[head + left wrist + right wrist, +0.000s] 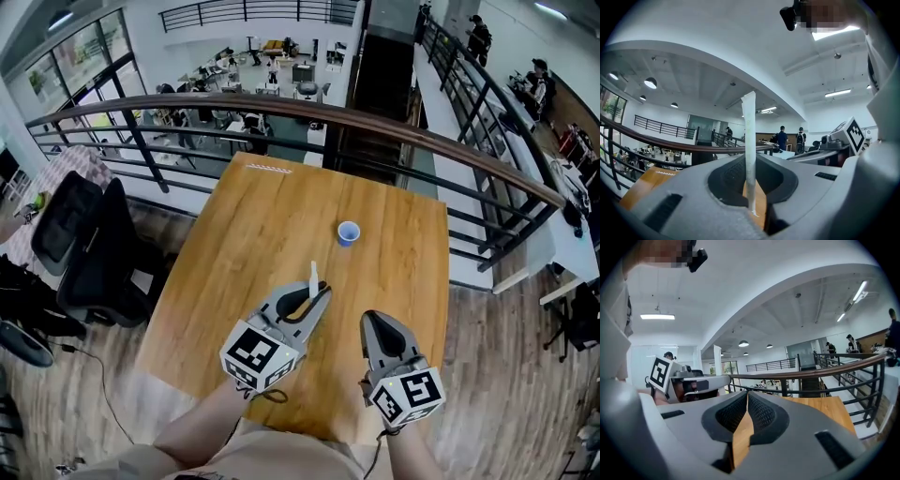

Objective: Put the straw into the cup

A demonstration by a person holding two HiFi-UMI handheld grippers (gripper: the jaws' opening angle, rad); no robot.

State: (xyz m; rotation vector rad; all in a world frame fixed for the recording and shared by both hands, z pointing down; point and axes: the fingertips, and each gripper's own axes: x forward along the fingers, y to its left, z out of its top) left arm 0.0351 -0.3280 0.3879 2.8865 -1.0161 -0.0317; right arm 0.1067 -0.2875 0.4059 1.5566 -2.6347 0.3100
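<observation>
The head view looks steeply down from over the bench's (272, 216) near edge, close above the left gripper (317, 292) and right gripper (371, 321). The 2 gripper views sit low behind their own jaws, facing level across the bench toward the far-edge railing (309, 111). Each catches the other gripper at its side.

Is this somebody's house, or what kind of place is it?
Probably a big open office, on an upper level: a railing edges the drop, desks fill the floor below, and a black office chair stands nearby.
</observation>
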